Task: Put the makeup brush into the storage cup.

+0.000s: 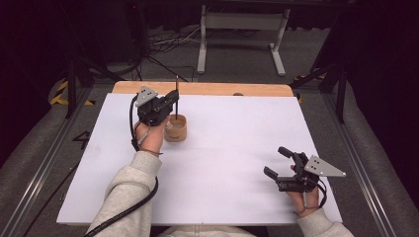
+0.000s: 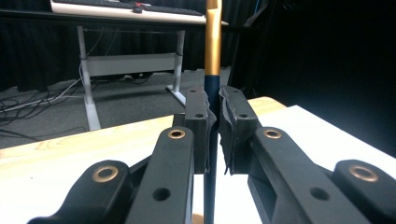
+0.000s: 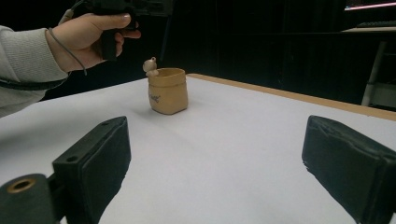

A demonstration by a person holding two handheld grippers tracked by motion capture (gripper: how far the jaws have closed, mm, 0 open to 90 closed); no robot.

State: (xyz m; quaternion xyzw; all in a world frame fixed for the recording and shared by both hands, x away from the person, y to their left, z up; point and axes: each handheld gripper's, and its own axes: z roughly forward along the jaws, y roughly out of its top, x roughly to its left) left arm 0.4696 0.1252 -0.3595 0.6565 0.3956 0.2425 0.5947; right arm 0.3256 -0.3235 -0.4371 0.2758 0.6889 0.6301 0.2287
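While your left gripper (image 1: 171, 101) clamps its 2 jaws tight on the pen (image 2: 213, 42), that pen stands upright, its long axis vertical, its lower end dipping into the tan cup (image 1: 176, 128) just beside your left hand (image 1: 149, 136), which is raised above the white board (image 1: 227, 148). Well away from the cup, your right gripper (image 1: 279, 162) rests low with jaws spread wide, holding nothing.

I see the white table (image 1: 232, 163) lit evenly and brightly from above, with soft, faint shadows. Beyond it the room falls to near black. In the left gripper view the near black jaws look soft and the gold pen (image 2: 213, 42) glares slightly.
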